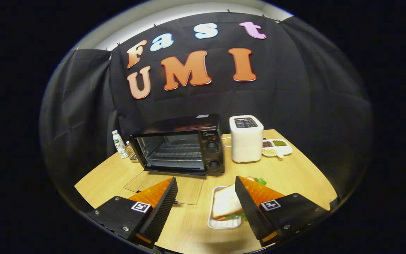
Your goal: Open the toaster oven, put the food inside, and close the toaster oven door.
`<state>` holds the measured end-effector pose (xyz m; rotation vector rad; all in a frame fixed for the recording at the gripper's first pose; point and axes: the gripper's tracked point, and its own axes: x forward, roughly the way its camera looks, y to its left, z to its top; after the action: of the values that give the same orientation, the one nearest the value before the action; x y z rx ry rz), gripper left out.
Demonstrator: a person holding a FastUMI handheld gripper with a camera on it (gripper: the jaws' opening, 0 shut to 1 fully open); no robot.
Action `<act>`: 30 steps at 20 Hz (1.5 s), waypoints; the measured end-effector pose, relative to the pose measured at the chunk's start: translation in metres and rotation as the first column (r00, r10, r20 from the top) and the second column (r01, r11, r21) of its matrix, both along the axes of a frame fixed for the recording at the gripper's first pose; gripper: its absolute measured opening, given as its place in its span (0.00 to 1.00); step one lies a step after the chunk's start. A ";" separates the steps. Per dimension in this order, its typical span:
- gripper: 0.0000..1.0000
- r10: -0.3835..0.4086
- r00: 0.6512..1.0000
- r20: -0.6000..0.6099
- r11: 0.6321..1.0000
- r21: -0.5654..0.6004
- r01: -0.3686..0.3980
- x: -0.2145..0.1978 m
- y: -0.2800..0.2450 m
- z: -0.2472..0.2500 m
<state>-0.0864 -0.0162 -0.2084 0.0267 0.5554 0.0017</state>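
Observation:
A black toaster oven (182,144) stands at the back of the wooden table (294,176). Its glass door (164,185) lies folded down flat in front of it, and the wire rack inside is bare. A sandwich (226,203) of bread with green leaves rests on a small white tray (222,223), in front of the oven and to its right. My gripper (206,195) hovers above the table with its fingers wide apart and nothing between them. The right finger (250,208) overlaps the sandwich's right side in the picture.
A white pop-up toaster (246,138) stands right of the oven. Beyond it is a white divided dish (277,147) with beans. A small bottle (119,144) stands left of the oven. Bare table lies between the fingers.

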 end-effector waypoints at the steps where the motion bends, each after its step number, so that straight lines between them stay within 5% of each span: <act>1: 0.97 -0.012 1.000 -0.012 1.000 0.015 0.012 -0.004 -0.015 -0.001; 7: 0.99 -0.121 0.984 -0.132 0.985 0.109 0.136 -0.011 -0.079 -0.041; 16: 0.89 -0.084 0.952 -0.293 0.884 0.419 0.207 0.009 -0.080 -0.094; 24: 0.49 0.000 0.911 -0.412 0.757 0.595 0.269 0.013 -0.067 -0.100; 30: 0.29 -0.022 0.915 -0.403 0.782 0.563 0.267 0.012 -0.065 -0.093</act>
<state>-0.0742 -0.0816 -0.3013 0.7257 0.9238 0.0231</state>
